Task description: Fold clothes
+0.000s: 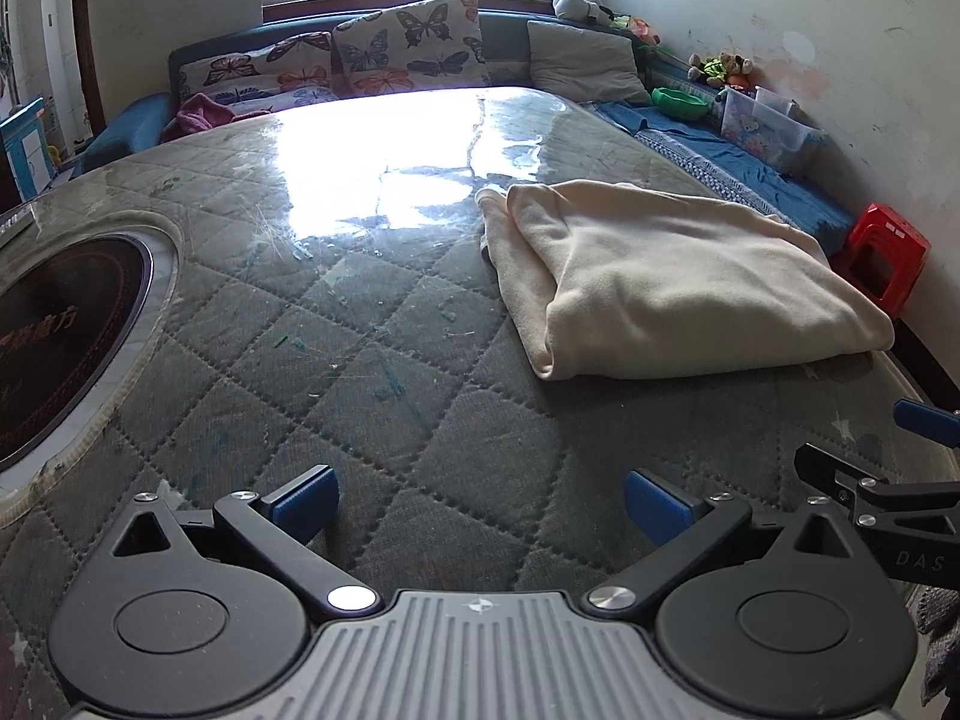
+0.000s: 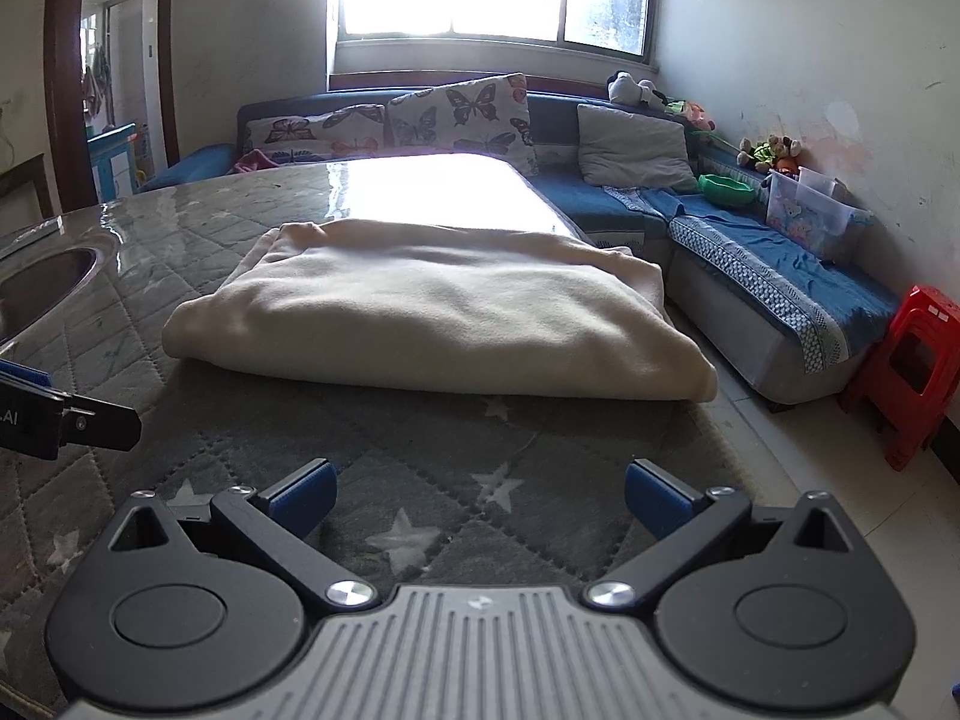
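Observation:
A cream garment (image 1: pixel 678 276) lies folded into a thick rectangle on the quilted grey table cover (image 1: pixel 372 348). In the right wrist view the garment (image 2: pixel 432 312) lies straight ahead. My left gripper (image 1: pixel 480 507) is open and empty, low over the cover, with the garment ahead to its right. My right gripper (image 2: pixel 480 498) is open and empty, just short of the garment's near edge. The right gripper also shows at the right edge of the left wrist view (image 1: pixel 888 468). Part of the left gripper shows at the left edge of the right wrist view (image 2: pixel 72 414).
A round black hotplate (image 1: pixel 66 330) is set into the table at the left. A blue corner sofa (image 2: pixel 750 264) with butterfly cushions (image 2: pixel 456 114) runs behind and to the right. A red plastic stool (image 2: pixel 912 366) stands on the floor at the right. A clear storage box (image 2: pixel 816 210) sits on the sofa.

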